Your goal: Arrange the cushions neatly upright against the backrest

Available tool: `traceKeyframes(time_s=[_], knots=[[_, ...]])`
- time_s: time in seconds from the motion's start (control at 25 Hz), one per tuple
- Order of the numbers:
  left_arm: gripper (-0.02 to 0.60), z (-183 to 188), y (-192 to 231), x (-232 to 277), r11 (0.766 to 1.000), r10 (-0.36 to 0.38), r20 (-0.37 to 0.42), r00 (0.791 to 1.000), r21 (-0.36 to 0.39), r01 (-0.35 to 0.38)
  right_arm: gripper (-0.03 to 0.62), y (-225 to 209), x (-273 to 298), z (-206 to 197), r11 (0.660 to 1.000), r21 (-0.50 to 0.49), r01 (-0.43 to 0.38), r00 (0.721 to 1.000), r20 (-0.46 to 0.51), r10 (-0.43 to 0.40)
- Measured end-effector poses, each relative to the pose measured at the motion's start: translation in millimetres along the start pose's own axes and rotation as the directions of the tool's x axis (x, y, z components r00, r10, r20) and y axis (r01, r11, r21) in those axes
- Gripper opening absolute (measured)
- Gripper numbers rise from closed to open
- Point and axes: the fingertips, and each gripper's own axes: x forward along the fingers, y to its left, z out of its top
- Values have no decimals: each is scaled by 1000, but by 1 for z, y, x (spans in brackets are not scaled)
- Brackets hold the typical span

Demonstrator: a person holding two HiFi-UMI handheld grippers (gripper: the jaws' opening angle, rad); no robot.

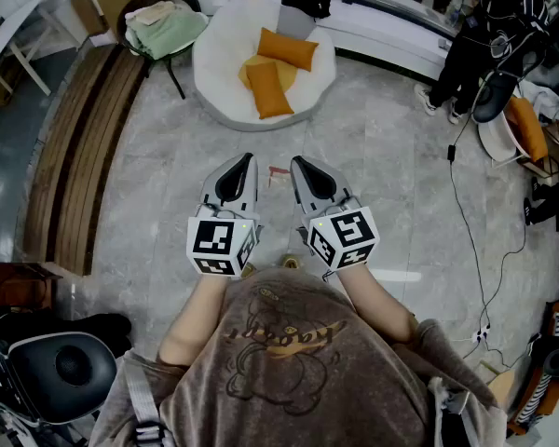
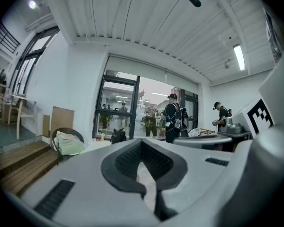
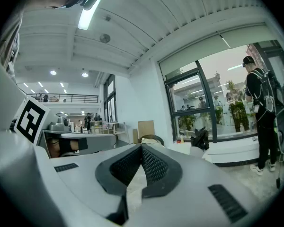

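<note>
Left gripper [image 1: 245, 168], right gripper [image 1: 301, 168]: fingers closed, empty. Orange cushions [image 1: 269, 88] lay far; a shallow pinch could drop them.

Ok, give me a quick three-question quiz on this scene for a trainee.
1. True or false: the left tongs and right tongs are both shut and empty.
2. What colour are the cushions lying on the white round seat?
3. In the head view, the green cloth is on which side of that seat: A left, B right?
Key: 1 true; 2 orange; 3 A.
</note>
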Motion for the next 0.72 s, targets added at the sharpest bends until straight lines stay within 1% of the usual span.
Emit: traceKeyframes(time_s=[0.24, 0.4, 0.6, 0.72], knots=[[5, -4, -18, 0, 1000, -5, -20, 1000, -5, 5, 18, -3, -13, 2, 999, 25, -33, 999, 14, 33], [5, -2, -25, 1, 1000, 2, -24, 1000, -23, -2, 20, -8, -26, 7, 998, 8, -67, 998, 16, 67], [5, -2, -39, 6, 999, 20, -24, 1000, -35, -20, 20, -34, -46, 6, 997, 11, -82, 997, 11, 82], [5, 0, -43, 12, 998, 43, -16, 999, -36, -44, 20, -54, -54, 10, 997, 2, -81, 996, 21, 81]])
